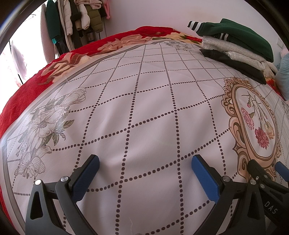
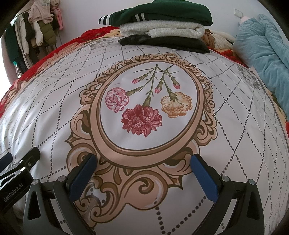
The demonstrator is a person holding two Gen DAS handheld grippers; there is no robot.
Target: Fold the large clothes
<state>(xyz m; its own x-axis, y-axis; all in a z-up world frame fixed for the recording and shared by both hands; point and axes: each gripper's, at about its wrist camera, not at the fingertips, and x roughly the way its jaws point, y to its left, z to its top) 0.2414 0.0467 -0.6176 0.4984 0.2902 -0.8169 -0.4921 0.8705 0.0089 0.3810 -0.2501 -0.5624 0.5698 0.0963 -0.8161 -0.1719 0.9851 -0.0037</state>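
Premises: a domestic bedroom. A bed carries a white printed cover [image 2: 54,115] with dotted grid and framed carnations, laid over a red floral blanket [image 1: 27,86]. Folded garments [image 2: 162,27] are stacked at the far edge. Coats and jackets [image 1: 77,16] hang against the pale wall.

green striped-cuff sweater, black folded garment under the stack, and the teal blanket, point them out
dark green sweater with striped cuff [image 2: 171,12], right wrist view, on its folded body.
black folded garment [image 2: 162,42], right wrist view, on its top face.
teal plush blanket [image 2: 261,41], right wrist view, on its bunched middle.
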